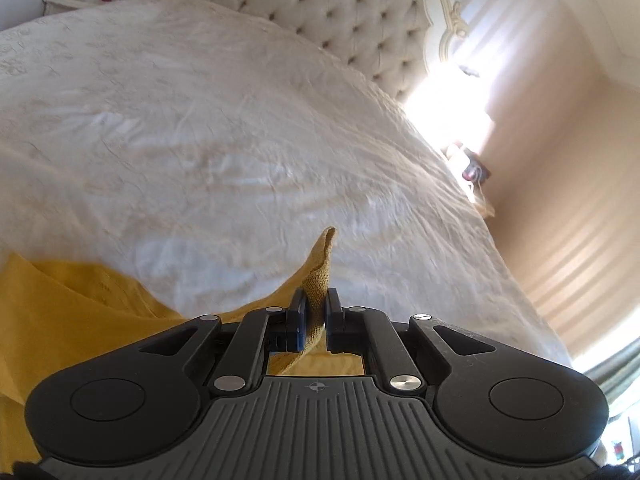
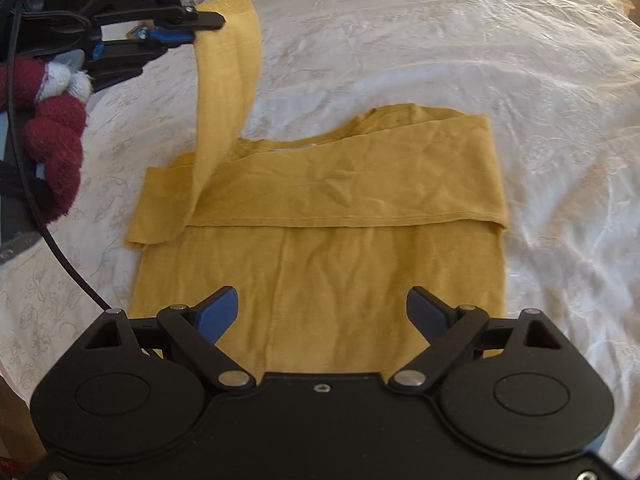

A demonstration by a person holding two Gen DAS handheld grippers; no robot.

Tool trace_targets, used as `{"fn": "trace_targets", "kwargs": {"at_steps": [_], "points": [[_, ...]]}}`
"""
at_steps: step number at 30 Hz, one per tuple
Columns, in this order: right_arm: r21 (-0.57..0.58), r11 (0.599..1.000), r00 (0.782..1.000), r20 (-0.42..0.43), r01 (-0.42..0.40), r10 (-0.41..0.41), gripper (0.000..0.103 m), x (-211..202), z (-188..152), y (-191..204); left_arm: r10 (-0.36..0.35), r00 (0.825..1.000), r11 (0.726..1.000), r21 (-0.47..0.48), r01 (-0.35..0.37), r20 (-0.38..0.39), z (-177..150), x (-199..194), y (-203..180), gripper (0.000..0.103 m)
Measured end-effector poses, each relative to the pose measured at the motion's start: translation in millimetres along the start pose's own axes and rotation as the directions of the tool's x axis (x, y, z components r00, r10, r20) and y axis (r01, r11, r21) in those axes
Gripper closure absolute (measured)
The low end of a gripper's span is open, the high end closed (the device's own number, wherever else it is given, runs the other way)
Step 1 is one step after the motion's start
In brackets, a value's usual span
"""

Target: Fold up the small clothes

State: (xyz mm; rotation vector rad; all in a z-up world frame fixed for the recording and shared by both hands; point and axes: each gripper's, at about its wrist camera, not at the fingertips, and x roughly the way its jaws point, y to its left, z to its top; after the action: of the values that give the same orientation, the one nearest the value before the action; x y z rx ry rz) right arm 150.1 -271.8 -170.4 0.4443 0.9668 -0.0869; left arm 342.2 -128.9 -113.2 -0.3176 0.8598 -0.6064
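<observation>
A mustard-yellow top (image 2: 320, 248) lies flat on the white bedspread (image 2: 480, 60), with one sleeve folded across its upper part. My left gripper (image 1: 317, 312) is shut on the cuff end of the other sleeve (image 1: 320, 272). In the right wrist view that left gripper (image 2: 200, 26) holds the sleeve (image 2: 224, 88) lifted above the top's left side, the strip hanging down to the shoulder. My right gripper (image 2: 322, 312) hovers over the lower part of the top, open, with nothing between its fingers.
A tufted headboard (image 1: 340, 12) stands at the far end of the bed. A nightstand (image 1: 64, 0) with picture frames and a red bottle is at the back left. A person's dark red knitted sleeve (image 2: 56, 140) and a black cable (image 2: 68, 264) are at the left edge.
</observation>
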Motion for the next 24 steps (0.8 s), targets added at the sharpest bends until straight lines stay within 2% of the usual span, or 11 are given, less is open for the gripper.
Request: {"fn": "trace_targets", "kwargs": {"at_steps": [5, 7, 8, 10, 13, 14, 17, 20, 22, 23, 24], "points": [[0.034, 0.999, 1.000, 0.012, 0.022, -0.023, 0.011, -8.4, 4.6, -33.5, -0.031, 0.993, 0.998, 0.051, 0.037, -0.113, -27.1, 33.7, -30.9, 0.091], [0.034, 0.999, 1.000, 0.011, 0.026, -0.026, 0.011, -7.8, 8.8, -41.1, -0.013, 0.994, 0.995, 0.096, 0.023, -0.106, -34.0, 27.4, -36.2, 0.071], [0.032, 0.999, 1.000, 0.013, 0.026, -0.026, 0.011, -7.6, 11.2, -45.3, -0.009, 0.995, 0.992, 0.121, 0.020, -0.097, -36.7, 22.2, -35.0, 0.069], [0.029, 0.999, 1.000, 0.018, 0.023, -0.024, 0.011, -4.9, 18.0, -47.7, 0.022, 0.996, 0.984, 0.175, -0.006, -0.087, -43.2, 10.4, -28.6, 0.062], [0.023, 1.000, 1.000, 0.031, 0.002, -0.003, 0.011, 3.9, 31.4, -51.7, 0.115, 0.989, 0.971, 0.221, -0.092, -0.092, -56.9, -5.3, -2.3, 0.057], [0.022, 1.000, 0.999, 0.032, -0.010, 0.009, 0.011, 9.3, 37.3, -52.0, 0.153, 0.983, 0.966, 0.227, -0.126, -0.105, -62.4, -8.2, 12.2, 0.056], [0.025, 1.000, 0.999, 0.031, -0.018, 0.017, 0.012, 26.7, 55.4, -49.5, 0.285, 0.944, 0.946, 0.206, -0.250, -0.165, -79.3, -12.0, 57.8, 0.056], [0.026, 0.999, 0.999, 0.035, -0.023, 0.022, 0.016, 45.9, 72.4, -48.1, 0.344, 0.915, 0.938, 0.126, -0.324, -0.209, -89.6, -24.6, 107.9, 0.056], [0.029, 0.999, 0.999, 0.023, -0.024, 0.023, 0.023, 60.1, 81.6, -48.9, 0.392, 0.887, 0.920, 0.112, -0.376, -0.244, -94.4, -29.7, 133.0, 0.055], [0.029, 0.999, 1.000, 0.015, -0.018, 0.018, 0.026, 66.7, 85.3, -49.2, 0.413, 0.874, 0.911, 0.108, -0.399, -0.255, -96.1, -32.3, 143.9, 0.052], [0.025, 1.000, 1.000, 0.001, -0.008, 0.008, 0.030, 75.8, 89.4, -50.1, 0.430, 0.864, 0.902, 0.105, -0.418, -0.260, -97.9, -34.2, 152.0, 0.043]]}}
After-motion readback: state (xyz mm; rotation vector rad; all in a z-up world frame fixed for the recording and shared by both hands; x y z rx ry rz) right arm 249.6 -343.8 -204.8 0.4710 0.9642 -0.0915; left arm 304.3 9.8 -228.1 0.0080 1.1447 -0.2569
